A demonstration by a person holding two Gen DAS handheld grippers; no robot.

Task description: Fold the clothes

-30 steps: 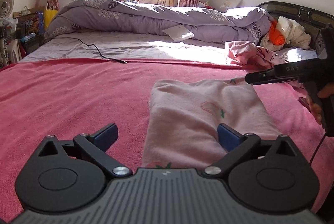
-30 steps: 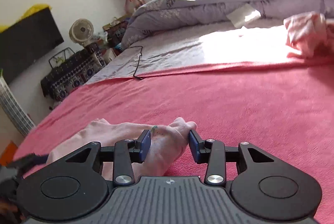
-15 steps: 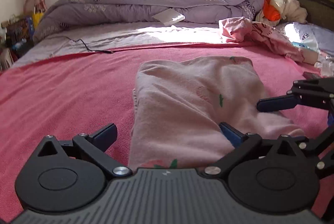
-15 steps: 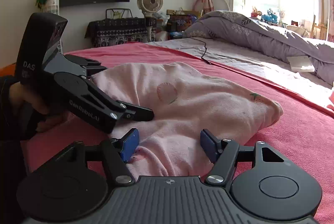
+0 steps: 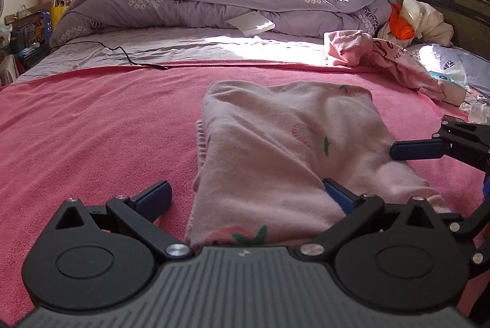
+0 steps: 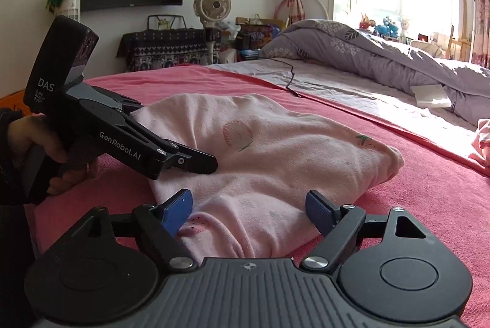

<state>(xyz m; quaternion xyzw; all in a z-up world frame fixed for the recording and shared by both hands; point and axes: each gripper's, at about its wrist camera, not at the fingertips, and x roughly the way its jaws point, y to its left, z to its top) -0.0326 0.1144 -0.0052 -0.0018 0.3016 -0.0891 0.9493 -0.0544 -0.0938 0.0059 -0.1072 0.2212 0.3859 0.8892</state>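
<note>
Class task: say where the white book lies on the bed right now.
In the left wrist view the white book lies at the far side, propped against the rolled purple duvet, beyond the pink garment. The right wrist view shows it far right.

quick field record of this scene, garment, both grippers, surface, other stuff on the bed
garment: pink strawberry-print garment, folded, lying flat
surface: pink blanket
left gripper: open, jaws either side of the garment's near end
right gripper: open, jaws either side of the garment's edge
other clothes: crumpled pink garment
also on bed: purple duvet, black cable
</note>
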